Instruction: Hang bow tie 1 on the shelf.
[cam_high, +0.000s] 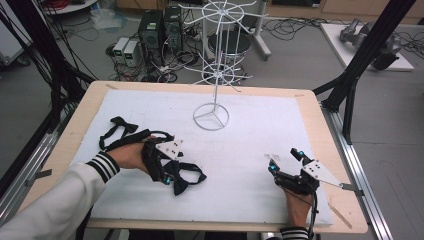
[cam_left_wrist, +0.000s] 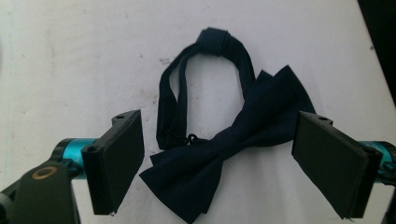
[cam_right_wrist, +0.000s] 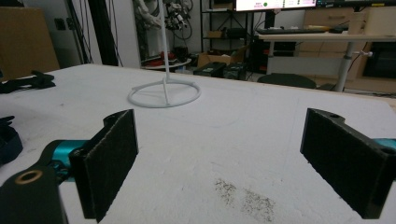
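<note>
Left gripper (cam_left_wrist: 219, 158) is spread wide, pointing down at the navy bow tie (cam_left_wrist: 233, 140) lying flat on the white mat (cam_high: 250, 150). In the left gripper view the bow sits between the two pads, centre knot roughly mid-frame, strap loop running to the upper middle of the frame. Pads aren't touching fabric as far as I can see. Looks lined up to pinch across the bow near the knot, probably because that's the thickest, least floppy part to grab.

High view: the same tie (cam_high: 182, 179) is at lower centre-left, just under the left gripper (cam_high: 162, 165). A second black bow tie (cam_high: 117, 129) lies toward the left edge of the mat, near the hand but apart from it.

Right gripper (cam_high: 285, 162) sits at lower right, also wide apart with nothing between the pads, resting low on the mat. Reads as parked out of the way.

White wire rack (cam_high: 217, 65) stands at upper centre, ring base on the mat, hooks bare. My guess: the ties get hung there, so it's kept centred within reach of both hands.
</note>
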